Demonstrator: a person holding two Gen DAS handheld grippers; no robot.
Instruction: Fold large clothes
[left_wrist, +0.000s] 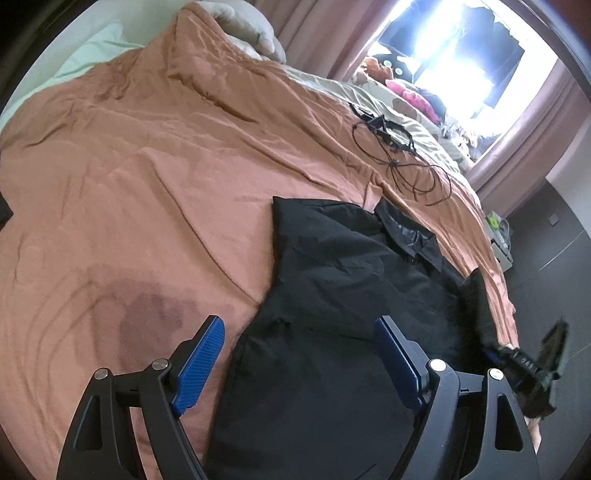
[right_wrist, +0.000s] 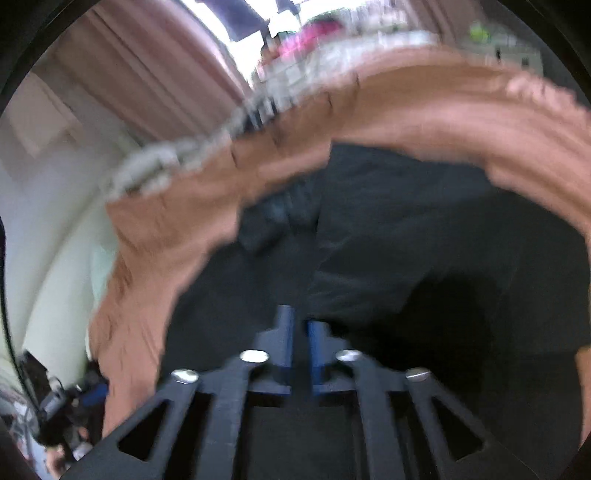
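A black collared shirt (left_wrist: 343, 295) lies on the orange bedcover (left_wrist: 129, 184), collar toward the far side. My left gripper (left_wrist: 299, 332) is open, with blue pads, hovering over the shirt's near left part. My right gripper (left_wrist: 524, 365) shows at the shirt's right edge in the left wrist view. The right wrist view is blurred by motion: my right gripper (right_wrist: 300, 325) has its jaws nearly together over the black shirt (right_wrist: 406, 240), and I cannot tell whether cloth is pinched between them.
A tangle of black cables (left_wrist: 399, 147) lies on the bedcover beyond the shirt. Pillows (left_wrist: 251, 33) sit at the head of the bed. A bright window (left_wrist: 461, 55) with pink curtains is behind. Dark floor (left_wrist: 554, 258) is to the right.
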